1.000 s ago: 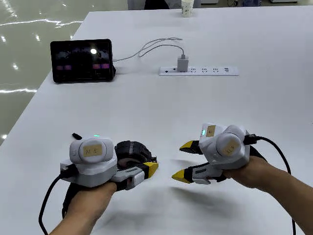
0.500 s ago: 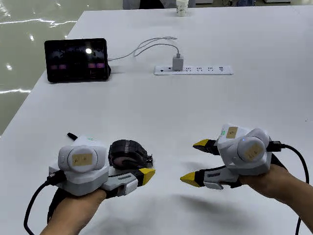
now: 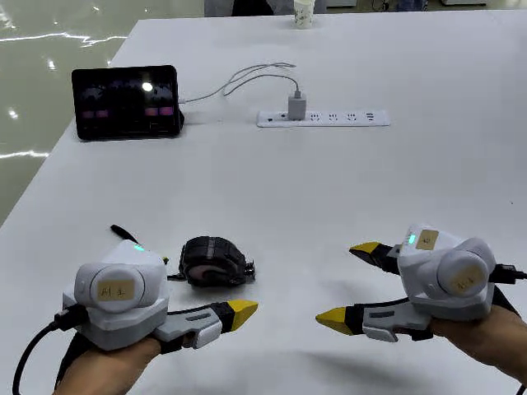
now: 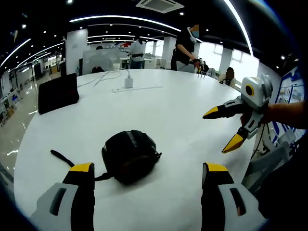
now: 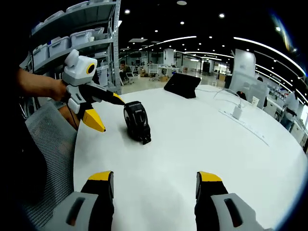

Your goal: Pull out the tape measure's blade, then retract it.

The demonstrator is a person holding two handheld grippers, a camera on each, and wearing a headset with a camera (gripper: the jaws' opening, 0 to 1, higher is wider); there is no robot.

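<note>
Head view, nearest first: the left gripper (image 3: 203,285) at 7 o'clock and the right gripper (image 3: 347,282) at 5 o'clock are each held in a hand low over the white table (image 3: 329,189). Both have their jaws spread and hold nothing, and their yellow tips face each other. The right gripper view adds a mesh chair (image 5: 48,144) at 8 o'clock, off the table's near edge. The tape (image 3: 212,261) lies on the table at 8 o'clock in the head view, just beyond the left gripper and well apart from the right. A thin black strap (image 3: 123,234) trails from it toward 10 o'clock. In the left gripper view the tape sits just past that gripper's two tips, nearer the left one, and neither jaw seems to touch it. The right gripper view shows the tape's other side at 11 o'clock, with a small tab at its mouth. Farther up the head view, a dark tablet (image 3: 125,101) stands at 10 o'clock and a white strip (image 3: 325,118) lies at 12. A charger (image 3: 296,105) is plugged into the strip, and its cable (image 3: 255,78) loops toward the tablet. A cup (image 3: 304,12) stands at the far edge. Beyond the table, the left gripper view shows people (image 4: 185,48) standing at 12 o'clock, and the right gripper view shows shelves (image 5: 77,38) of bins at 10.
</note>
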